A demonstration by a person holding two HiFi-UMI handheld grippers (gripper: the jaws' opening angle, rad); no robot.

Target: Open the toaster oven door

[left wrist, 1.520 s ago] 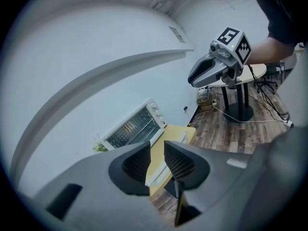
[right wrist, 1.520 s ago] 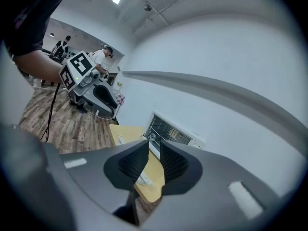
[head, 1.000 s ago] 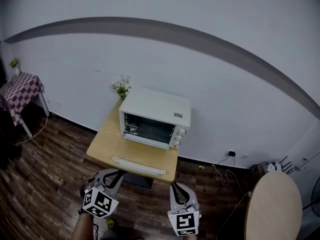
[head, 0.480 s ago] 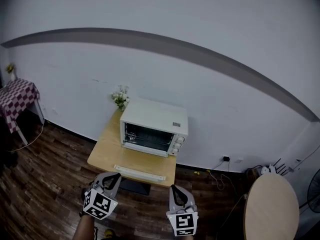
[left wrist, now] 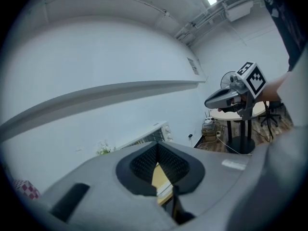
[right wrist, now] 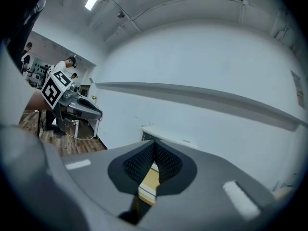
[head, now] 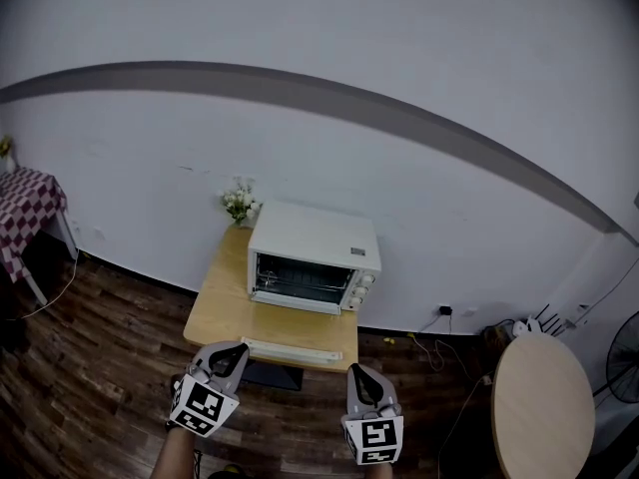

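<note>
Progress: nothing of the job is done yet, as far as I can see; the toaster oven point(head: 315, 257) has its door point(head: 302, 278) shut flat against the front.
Left to do: by my guess, all of it. A claw has to reach the door, catch its handle and swing it open.
Left gripper point(head: 229, 353): jaws pressed together, nothing between them, held low in front of the person and well short of the oven.
Right gripper point(head: 360, 375): likewise closed on nothing, beside the other, both pointing toward the oven.
Where the oven is: at the back of a small wooden table point(head: 222, 307), close to the white wall point(head: 419, 208), with a little bunch of flowers point(head: 240, 202) just beside its left rear corner.
How the oven looks: a white box with a dark glass door, a wire rack showing behind it, and a column of knobs point(head: 361, 285) down the right side.
Handle: too small from here to say where it sits.
Also on the table: a long white strip point(head: 290, 349) along the near edge; I cannot tell what it is.
</note>
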